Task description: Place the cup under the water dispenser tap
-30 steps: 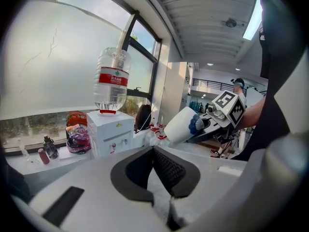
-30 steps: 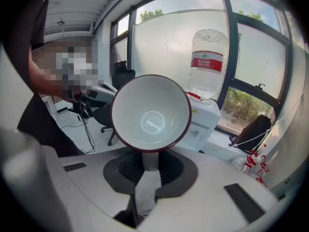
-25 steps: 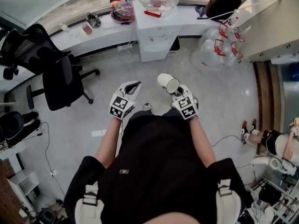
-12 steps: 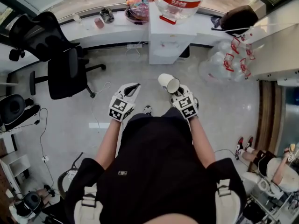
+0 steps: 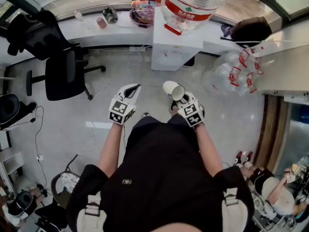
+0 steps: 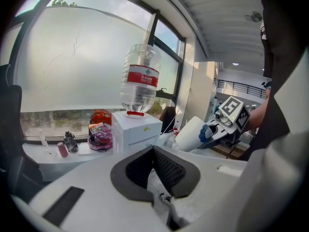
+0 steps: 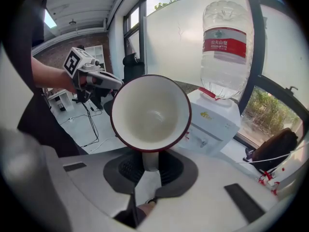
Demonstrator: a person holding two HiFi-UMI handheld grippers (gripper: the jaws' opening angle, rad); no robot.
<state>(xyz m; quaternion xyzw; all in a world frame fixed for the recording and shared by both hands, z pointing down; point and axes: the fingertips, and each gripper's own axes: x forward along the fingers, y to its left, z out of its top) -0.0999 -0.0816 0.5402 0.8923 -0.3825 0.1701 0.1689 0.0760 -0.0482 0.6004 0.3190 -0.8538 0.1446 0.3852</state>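
Note:
My right gripper (image 5: 179, 98) is shut on the handle of a white cup (image 5: 173, 89) with a dark red rim, held on its side at waist height. In the right gripper view the cup (image 7: 150, 112) opens toward the camera and its handle sits between the jaws of the right gripper (image 7: 150, 164). The white water dispenser (image 5: 171, 47) with its big clear bottle (image 5: 193, 4) stands ahead against the window counter. It also shows as the dispenser (image 7: 212, 124) past the cup. My left gripper (image 5: 131, 90) is shut and holds nothing, left of the cup. In its own view the left gripper (image 6: 155, 153) faces the dispenser (image 6: 135, 129).
A black office chair (image 5: 58, 71) stands to the left. The white counter (image 5: 87, 30) under the window carries small bottles and coloured bags (image 5: 145, 8). Clear plastic bags with red handles (image 5: 231, 76) lie right of the dispenser. Cables (image 5: 101, 105) trail on the floor. A person (image 5: 270, 192) sits at the lower right.
The person has stepped toward the dispenser, which now looks larger and nearer. Both grippers moved forward with them. The cup stays in the right gripper.

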